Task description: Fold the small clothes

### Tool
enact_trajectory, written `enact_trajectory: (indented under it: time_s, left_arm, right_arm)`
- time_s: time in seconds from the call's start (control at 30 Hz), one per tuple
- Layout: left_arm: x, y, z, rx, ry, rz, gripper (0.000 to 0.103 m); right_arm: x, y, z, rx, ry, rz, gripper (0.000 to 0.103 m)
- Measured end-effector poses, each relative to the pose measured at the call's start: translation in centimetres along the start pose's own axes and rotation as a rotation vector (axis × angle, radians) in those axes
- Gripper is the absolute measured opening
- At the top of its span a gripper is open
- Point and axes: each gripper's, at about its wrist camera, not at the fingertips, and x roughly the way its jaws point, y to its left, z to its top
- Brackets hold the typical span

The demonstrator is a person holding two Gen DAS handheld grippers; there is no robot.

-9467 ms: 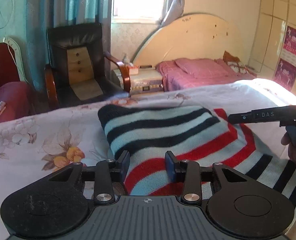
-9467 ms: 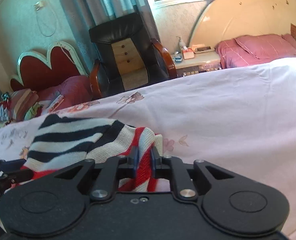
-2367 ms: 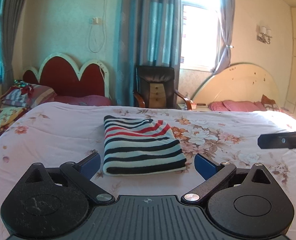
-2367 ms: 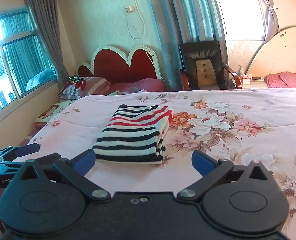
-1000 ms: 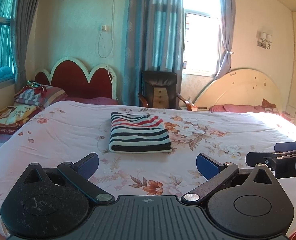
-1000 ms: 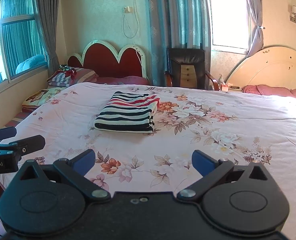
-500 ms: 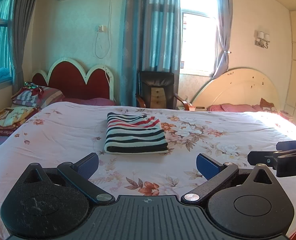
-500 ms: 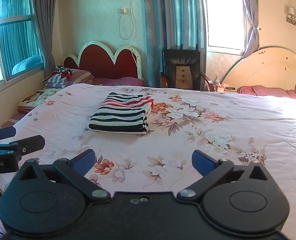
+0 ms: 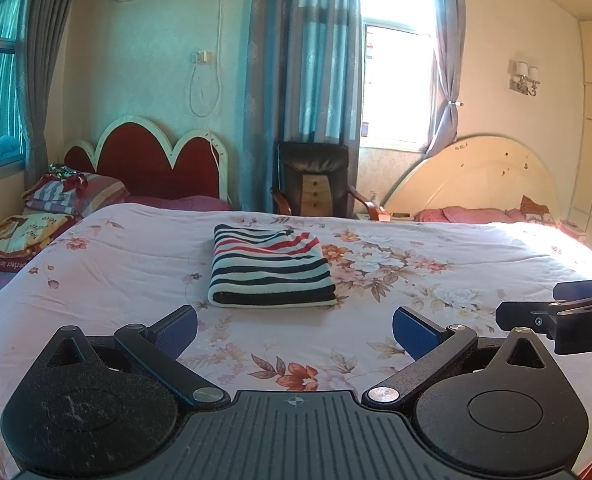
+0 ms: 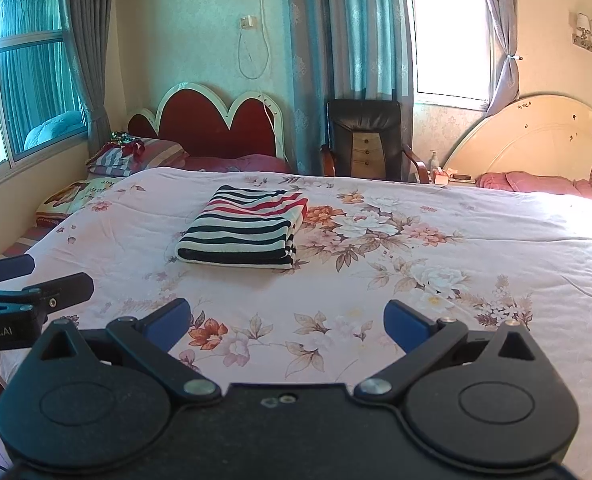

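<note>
A striped knit garment (image 9: 270, 270), navy, white and red, lies folded into a neat rectangle on the floral bedspread (image 9: 376, 320); it also shows in the right wrist view (image 10: 242, 230). My left gripper (image 9: 294, 326) is open and empty, held back near the bed's front edge, well short of the garment. My right gripper (image 10: 286, 326) is open and empty too, equally far back. Each gripper's side shows in the other's view, the right one (image 9: 556, 316) at the right edge and the left one (image 10: 32, 292) at the left edge.
A red scalloped headboard (image 9: 152, 164) with pillows (image 9: 72, 194) stands at the far left. A black armchair (image 9: 316, 180) sits under the window. A second bed with a cream headboard (image 9: 476, 176) is at the far right.
Both grippers let go of the garment and opened wide, then pulled back from it. In the last second the views barely shift; the folded garment lies still.
</note>
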Motion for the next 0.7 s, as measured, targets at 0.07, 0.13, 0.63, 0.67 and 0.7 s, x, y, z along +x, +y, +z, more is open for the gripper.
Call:
enact_trajectory:
  time_s: [0.07, 0.13, 0.63, 0.67, 0.7]
  left_arm:
    - [0.08, 0.02, 0.02, -0.001, 0.0, -0.001, 0.103]
    - [0.12, 0.06, -0.01, 0.0, 0.0, -0.001, 0.103]
    - [0.4, 0.1, -0.04, 0.003, 0.001, -0.003, 0.103]
    - [0.42, 0.07, -0.03, 0.004, 0.0, -0.003, 0.103]
    - [0.49, -0.02, 0.01, 0.006, -0.001, -0.003, 0.103]
  right_arm:
    - [-0.05, -0.01, 0.03, -0.002, 0.0, 0.001, 0.102]
    - [0.01, 0.0, 0.0, -0.001, 0.001, 0.001, 0.102]
    - [0.04, -0.12, -0.08, -0.002, 0.002, 0.004, 0.102]
    - [-0.01, -0.13, -0.07, -0.002, 0.001, 0.003, 0.102]
    - [0.02, -0.14, -0.07, -0.002, 0.001, 0.003, 0.102]
